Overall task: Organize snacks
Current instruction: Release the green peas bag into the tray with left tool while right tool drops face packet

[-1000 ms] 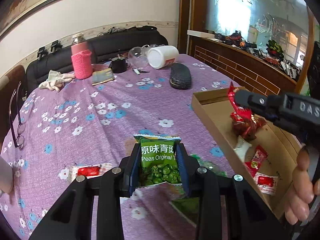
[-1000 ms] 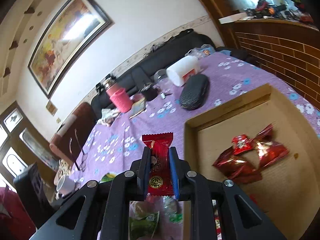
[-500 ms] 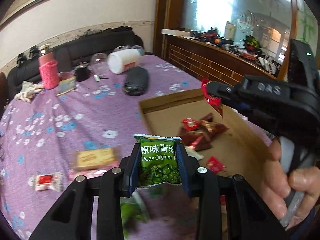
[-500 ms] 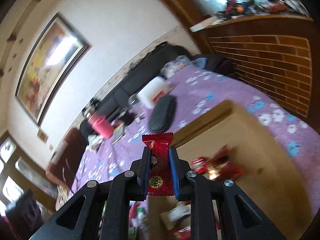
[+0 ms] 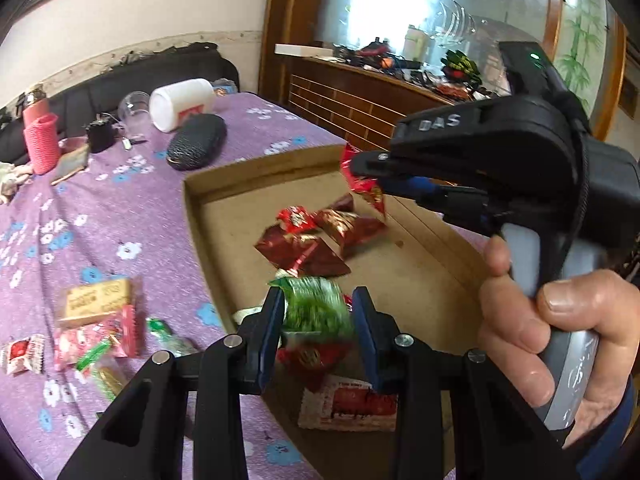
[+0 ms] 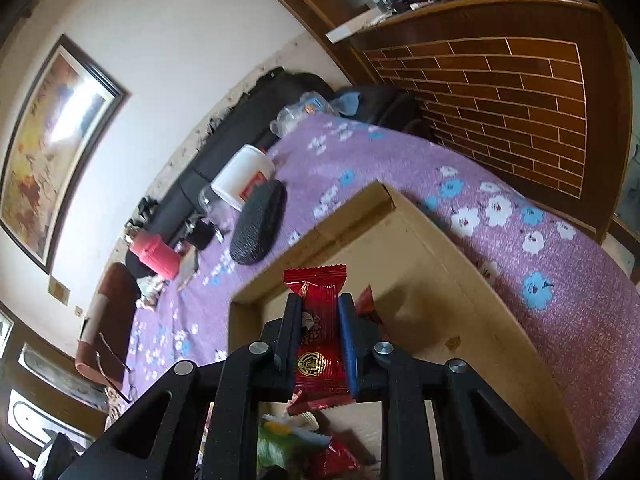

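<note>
Snacks are what I'm sorting here, into the cardboard tray lying right under both tongs. My left gripper is sitting over the tray's near corner with its jaws spread a bit, and the green pea packet between them is blurry, so I can't tell if it's pinched or dropping. My right gripper is clamping a red candy wrapper, long axis along the fingers, above the red pile further ahead.
</note>
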The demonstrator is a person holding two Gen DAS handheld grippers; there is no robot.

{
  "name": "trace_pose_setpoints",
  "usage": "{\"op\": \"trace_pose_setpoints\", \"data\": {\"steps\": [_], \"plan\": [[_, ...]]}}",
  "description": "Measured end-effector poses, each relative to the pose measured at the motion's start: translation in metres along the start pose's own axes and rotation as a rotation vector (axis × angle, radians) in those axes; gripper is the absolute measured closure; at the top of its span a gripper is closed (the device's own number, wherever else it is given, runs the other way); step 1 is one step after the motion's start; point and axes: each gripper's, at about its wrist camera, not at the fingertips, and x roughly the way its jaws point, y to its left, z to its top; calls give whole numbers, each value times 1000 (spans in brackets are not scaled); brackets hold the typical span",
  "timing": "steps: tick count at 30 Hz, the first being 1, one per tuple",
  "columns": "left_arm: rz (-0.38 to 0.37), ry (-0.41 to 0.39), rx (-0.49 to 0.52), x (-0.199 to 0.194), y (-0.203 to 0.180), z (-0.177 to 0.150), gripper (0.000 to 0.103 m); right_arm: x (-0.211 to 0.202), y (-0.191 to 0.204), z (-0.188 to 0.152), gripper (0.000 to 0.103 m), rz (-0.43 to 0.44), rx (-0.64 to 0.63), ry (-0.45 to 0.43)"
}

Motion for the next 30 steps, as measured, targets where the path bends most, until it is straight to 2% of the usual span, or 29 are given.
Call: {"op": "trace_pose_setpoints", "data": {"steps": [8, 14, 23, 30], "plan": [[-36, 21, 25, 7, -7, -7, 69, 5, -6, -2, 83, -71, 4, 24], [-44, 18, 18, 7, -4, -8, 69, 2, -8, -2, 82, -117, 3, 2], [-43, 2, 11, 2, -4, -7, 68, -6, -6, 0, 76, -90, 13, -35], [-24, -15, -9, -6, 1, -2, 67, -9, 7, -4, 76, -53, -27, -55]]}}
